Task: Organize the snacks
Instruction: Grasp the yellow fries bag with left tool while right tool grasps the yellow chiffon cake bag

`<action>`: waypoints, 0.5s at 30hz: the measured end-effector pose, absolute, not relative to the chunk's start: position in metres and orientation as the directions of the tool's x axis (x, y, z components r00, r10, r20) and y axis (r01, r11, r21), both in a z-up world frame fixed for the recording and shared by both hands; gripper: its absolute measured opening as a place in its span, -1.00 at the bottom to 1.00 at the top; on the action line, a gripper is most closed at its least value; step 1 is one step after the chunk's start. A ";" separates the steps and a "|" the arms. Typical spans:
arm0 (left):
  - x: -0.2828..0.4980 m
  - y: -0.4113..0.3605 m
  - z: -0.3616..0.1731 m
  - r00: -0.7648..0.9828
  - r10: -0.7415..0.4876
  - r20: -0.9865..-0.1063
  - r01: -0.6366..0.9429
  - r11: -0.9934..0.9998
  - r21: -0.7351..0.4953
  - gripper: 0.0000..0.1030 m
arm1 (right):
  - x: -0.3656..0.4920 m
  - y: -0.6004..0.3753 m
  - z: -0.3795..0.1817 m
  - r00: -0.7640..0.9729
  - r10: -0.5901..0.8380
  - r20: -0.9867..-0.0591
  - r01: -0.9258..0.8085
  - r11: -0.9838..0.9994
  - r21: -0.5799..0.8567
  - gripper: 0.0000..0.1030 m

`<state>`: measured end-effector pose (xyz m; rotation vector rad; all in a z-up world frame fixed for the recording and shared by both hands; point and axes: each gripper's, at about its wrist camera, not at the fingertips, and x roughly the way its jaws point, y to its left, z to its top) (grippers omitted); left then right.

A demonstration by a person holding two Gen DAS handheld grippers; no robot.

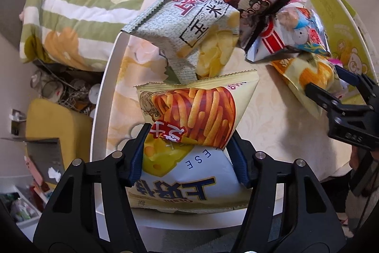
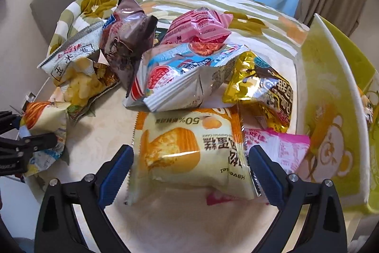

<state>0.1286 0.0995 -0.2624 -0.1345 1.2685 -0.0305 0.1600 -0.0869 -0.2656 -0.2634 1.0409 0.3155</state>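
A round white table (image 1: 104, 96) covered by a pale cream cloth is seen beside a bed with a green-striped floral quilt (image 1: 78, 6). A yellow-green box (image 2: 331, 110) printed with a cartoon bear is stood at the table's far right edge. Snack bags are heaped mid-table: a blue-and-white packet (image 2: 184, 77), a brown packet (image 2: 128, 39), a pink packet (image 2: 201, 25), a gold packet (image 2: 263, 89) and a grey corn-chip bag (image 1: 189, 23). Nearest the left gripper (image 1: 189, 153), a cream bag showing orange sticks (image 1: 201, 115) is lying on a white cheese-snack bag (image 1: 189, 179), which is pinched between the blue pads. A pale orange cake packet (image 2: 189, 153) is straddled by the right gripper (image 2: 189, 170), whose jaws are spread, apparently not pressing it.
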 end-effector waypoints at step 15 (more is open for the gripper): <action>0.127 0.102 -0.254 0.323 -0.130 -0.937 -0.071 0.984 -0.161 0.12 | 0.178 -0.074 -0.285 0.438 0.155 -0.885 -0.460 0.885 -0.072 0.93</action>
